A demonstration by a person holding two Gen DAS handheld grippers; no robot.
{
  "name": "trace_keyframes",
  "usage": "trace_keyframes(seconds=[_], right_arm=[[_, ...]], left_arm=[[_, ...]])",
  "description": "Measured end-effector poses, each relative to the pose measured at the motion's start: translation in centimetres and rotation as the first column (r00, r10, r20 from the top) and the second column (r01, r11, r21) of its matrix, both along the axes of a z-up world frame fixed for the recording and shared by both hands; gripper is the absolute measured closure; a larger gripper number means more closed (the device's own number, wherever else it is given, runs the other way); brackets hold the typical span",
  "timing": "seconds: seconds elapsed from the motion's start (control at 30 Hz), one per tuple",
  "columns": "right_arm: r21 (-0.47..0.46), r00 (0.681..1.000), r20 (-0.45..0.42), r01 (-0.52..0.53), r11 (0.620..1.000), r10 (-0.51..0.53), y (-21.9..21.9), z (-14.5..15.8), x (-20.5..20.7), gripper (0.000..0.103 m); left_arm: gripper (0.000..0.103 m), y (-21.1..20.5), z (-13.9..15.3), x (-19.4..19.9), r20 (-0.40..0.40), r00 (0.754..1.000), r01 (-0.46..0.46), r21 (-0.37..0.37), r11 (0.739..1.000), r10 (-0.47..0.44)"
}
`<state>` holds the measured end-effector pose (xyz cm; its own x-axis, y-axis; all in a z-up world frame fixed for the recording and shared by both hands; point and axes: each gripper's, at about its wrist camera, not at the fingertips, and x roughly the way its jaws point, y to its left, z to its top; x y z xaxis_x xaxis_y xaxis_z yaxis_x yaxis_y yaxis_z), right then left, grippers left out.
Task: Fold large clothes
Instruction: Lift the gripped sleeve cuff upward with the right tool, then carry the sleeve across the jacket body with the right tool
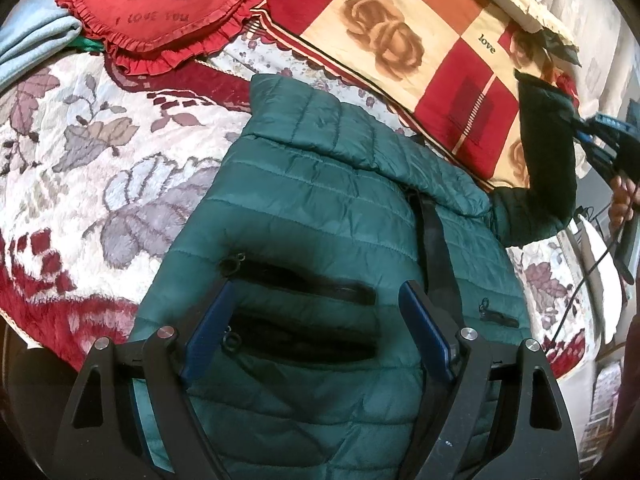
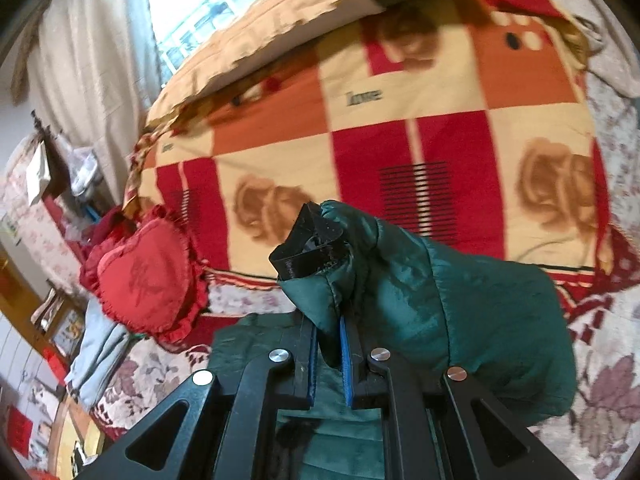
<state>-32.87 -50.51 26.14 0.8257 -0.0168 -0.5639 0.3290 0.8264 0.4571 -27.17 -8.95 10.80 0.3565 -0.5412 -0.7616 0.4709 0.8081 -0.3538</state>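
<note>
Your left gripper hangs w/ fingers apart over the jacket on the bed, right gripper clamped on its sleeve, lifted.

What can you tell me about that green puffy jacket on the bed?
The green jacket is a quilted, shiny puffer with a collar, black zip pockets and a dark front zipper. Its body lies spread on the floral bedspread. One sleeve, ending in a black cuff, is lifted, pinched near that cuff by the right gripper. The left gripper hovers over the pockets, jaws apart.
</note>
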Motion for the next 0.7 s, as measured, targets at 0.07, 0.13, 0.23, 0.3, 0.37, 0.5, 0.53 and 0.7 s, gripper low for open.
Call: trace_keyframes(seconds=[0.07,0.13,0.23,0.3,0.37,0.5,0.53,0.7], right_arm=[[0.013,1.000,0.002,-0.024,1.000,0.024,0.9,-0.1,1.1,0.094],[0.022,0.999,-0.001,-0.054,0.998,0.054,2.2,-0.4,2.5,0.094],[0.035,0.995,-0.008,-0.096,0.995,0.096,4.1,-0.7,4.3,0.094],[0.047,0.991,-0.009,-0.130,0.990,0.131,5.6,-1.2,6.0,0.094],[0.057,0.987,-0.011,-0.158,0.986,0.159,7.1,-1.6,7.4,0.094],[0.076,0.977,-0.024,-0.211,0.974,0.214,9.9,-2.8,10.3,0.094],[0.081,0.974,-0.029,-0.224,0.971,0.227,10.7,-3.3,11.1,0.094],[0.117,0.963,-0.061,-0.255,0.960,0.263,13.0,-5.9,13.7,0.094]], left_arm=[[0.019,0.2,-0.1,0.1,-0.005,1.000,-0.004,-0.005,1.000,0.004],[0.019,0.5,-0.1,0.3,-0.008,1.000,-0.010,-0.012,1.000,0.010],[0.019,1.0,0.1,0.5,-0.001,1.000,-0.018,-0.019,1.000,0.018],[0.019,1.2,0.2,0.7,0.003,1.000,-0.020,-0.023,1.000,0.020],[0.019,1.5,0.4,0.8,0.006,1.000,-0.023,-0.030,0.999,0.024],[0.019,2.0,0.5,1.1,0.009,1.000,-0.029,-0.036,0.999,0.030],[0.019,2.1,0.5,1.3,0.008,0.999,-0.031,-0.035,0.999,0.032],[0.019,2.8,0.2,1.7,0.000,0.999,-0.046,-0.034,0.998,0.046]])
